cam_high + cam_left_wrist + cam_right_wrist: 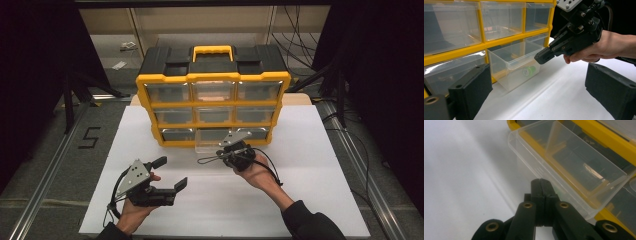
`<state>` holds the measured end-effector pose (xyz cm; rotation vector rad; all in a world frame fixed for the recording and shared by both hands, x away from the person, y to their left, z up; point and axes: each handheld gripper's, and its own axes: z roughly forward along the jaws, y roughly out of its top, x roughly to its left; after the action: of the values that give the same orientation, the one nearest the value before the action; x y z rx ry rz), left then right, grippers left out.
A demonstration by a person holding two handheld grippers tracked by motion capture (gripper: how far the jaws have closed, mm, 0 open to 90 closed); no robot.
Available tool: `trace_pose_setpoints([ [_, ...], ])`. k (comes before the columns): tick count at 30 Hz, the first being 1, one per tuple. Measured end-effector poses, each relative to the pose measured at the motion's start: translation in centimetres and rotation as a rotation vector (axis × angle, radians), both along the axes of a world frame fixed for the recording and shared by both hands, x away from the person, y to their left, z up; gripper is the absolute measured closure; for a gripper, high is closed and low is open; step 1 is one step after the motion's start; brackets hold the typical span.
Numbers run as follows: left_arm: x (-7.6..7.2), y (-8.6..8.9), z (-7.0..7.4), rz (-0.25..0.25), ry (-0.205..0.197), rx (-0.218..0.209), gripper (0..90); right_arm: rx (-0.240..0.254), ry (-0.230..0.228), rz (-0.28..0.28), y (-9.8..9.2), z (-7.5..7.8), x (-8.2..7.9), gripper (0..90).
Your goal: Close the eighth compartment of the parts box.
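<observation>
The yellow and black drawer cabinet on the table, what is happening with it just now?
A person holds a hand-held gripper in each hand at the yellow and black plastic drawer cabinet. Its clear plastic bottom middle drawer is pulled out, with a small green spool inside. The right hand-held gripper, jaws shut with nothing between them, sits at the drawer's front edge. The left hand-held gripper rests open over the white table, apart from the cabinet.
</observation>
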<state>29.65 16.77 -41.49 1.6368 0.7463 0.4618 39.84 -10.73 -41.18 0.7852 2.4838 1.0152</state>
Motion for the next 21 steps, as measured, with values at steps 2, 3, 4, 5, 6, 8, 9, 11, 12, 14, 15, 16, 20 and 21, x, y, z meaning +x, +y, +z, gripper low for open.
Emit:
trace_pose_setpoints([
  [2, 0.02, -0.01, 0.01, 0.000, 0.000, -0.002, 6.8, -0.001, 0.000, -0.003, 0.03, 0.01, 0.06, 90.0],
  [3, 0.02, -0.02, 0.00, 0.000, 0.000, -0.001, 6.8, -0.002, -0.001, -0.003, 0.04, 0.01, 0.08, 90.0],
  [4, 0.01, 0.00, 0.00, -0.001, 0.000, 0.000, 6.8, -0.002, -0.001, -0.002, 0.04, 0.02, 0.11, 90.0],
  [5, 0.00, 0.00, 0.00, -0.001, 0.000, -0.001, 6.8, -0.002, 0.001, -0.001, 0.03, 0.02, 0.15, 90.0],
  [6, 0.01, 0.00, 0.02, 0.000, 0.000, -0.002, 6.8, 0.000, 0.001, -0.003, 0.03, 0.02, 0.19, 90.0],
  [8, 0.02, 0.00, 0.01, 0.000, 0.000, 0.000, 6.8, 0.000, 0.001, -0.003, 0.03, 0.02, 0.25, 90.0],
  [9, 0.00, 0.00, 0.00, 0.000, 0.000, 0.000, 6.8, 0.002, -0.001, -0.005, 0.06, 0.00, 0.27, 90.0],
  [11, 0.01, -0.02, 0.02, 0.000, 0.000, -0.002, 6.8, 0.002, -0.002, -0.006, 0.05, 0.00, 0.31, 90.0],
  [12, 0.01, -0.03, 0.01, -0.001, 0.000, -0.001, 6.8, -0.002, -0.002, -0.007, 0.05, 0.02, 0.32, 90.0],
  [14, 0.00, -0.03, -0.02, -0.001, 0.001, 0.001, 6.8, -0.005, -0.006, -0.006, 0.07, 0.02, 0.38, 90.0],
  [15, 0.01, -0.03, -0.01, -0.001, 0.001, 0.000, 6.8, -0.005, -0.008, -0.008, 0.07, 0.00, 0.43, 90.0],
  [16, 0.02, -0.04, 0.00, 0.000, 0.001, -0.001, 6.8, -0.005, -0.008, -0.009, 0.05, -0.01, 0.48, 90.0],
  [20, 0.03, -0.03, -0.02, 0.000, 0.002, -0.001, 6.8, -0.001, -0.012, -0.017, 0.03, -0.06, 0.74, 90.0],
  [21, 0.04, -0.04, 0.00, 0.000, 0.002, -0.001, 6.8, 0.001, -0.014, -0.020, 0.02, -0.09, 0.79, 90.0],
])
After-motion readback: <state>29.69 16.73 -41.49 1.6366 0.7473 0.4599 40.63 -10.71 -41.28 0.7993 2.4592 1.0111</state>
